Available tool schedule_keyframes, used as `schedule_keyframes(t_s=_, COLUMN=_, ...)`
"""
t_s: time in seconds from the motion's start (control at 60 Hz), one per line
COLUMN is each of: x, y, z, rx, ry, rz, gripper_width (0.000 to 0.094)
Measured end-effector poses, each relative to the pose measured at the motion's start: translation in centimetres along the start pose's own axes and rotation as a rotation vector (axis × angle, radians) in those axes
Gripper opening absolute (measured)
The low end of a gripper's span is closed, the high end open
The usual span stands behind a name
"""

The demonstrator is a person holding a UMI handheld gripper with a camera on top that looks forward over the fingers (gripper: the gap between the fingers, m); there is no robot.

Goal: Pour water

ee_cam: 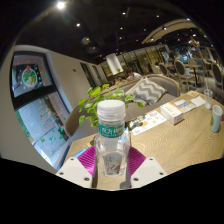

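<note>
A clear plastic water bottle (112, 140) with a white cap and a green label stands upright between my fingers. The pink pads (88, 160) press against its lower sides from left and right, so my gripper (112, 160) is shut on it. The cap is on. The bottle's base sits low between the fingers over the wooden table (180, 145); I cannot tell whether it rests on the table or hangs just above it. A pale cup (216, 118) stands far off to the right near the table's edge.
A leafy green plant (93, 98) stands just behind the bottle. A white box (172, 112) lies on the table to the right, short of the cup. Posters (30, 90) cover the wall at the left. Sofas and chairs fill the room beyond.
</note>
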State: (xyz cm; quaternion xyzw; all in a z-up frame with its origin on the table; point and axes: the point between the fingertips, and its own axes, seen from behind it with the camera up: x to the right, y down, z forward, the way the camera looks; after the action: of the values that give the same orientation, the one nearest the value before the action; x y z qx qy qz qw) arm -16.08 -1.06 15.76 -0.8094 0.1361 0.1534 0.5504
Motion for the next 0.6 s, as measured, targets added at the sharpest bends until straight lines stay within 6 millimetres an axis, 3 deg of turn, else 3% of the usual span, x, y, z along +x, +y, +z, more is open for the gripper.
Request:
schedule_keyframes(t_s=0.083, x=1.7, y=-3.3, z=-1.4, rx=-0.003, ry=-0.054, rz=0.183, gripper_width=0.0377)
schedule_keyframes(t_s=0.35, x=13.0, y=-12.2, z=-4.7, rx=0.003, ry=-0.221, rz=0.713, gripper_width=0.0374)
schedule_keyframes(t_s=0.6, x=24.6, y=-15.4, z=-5.9, rx=0.029, ry=-0.345, rz=1.241, gripper_width=0.0376)
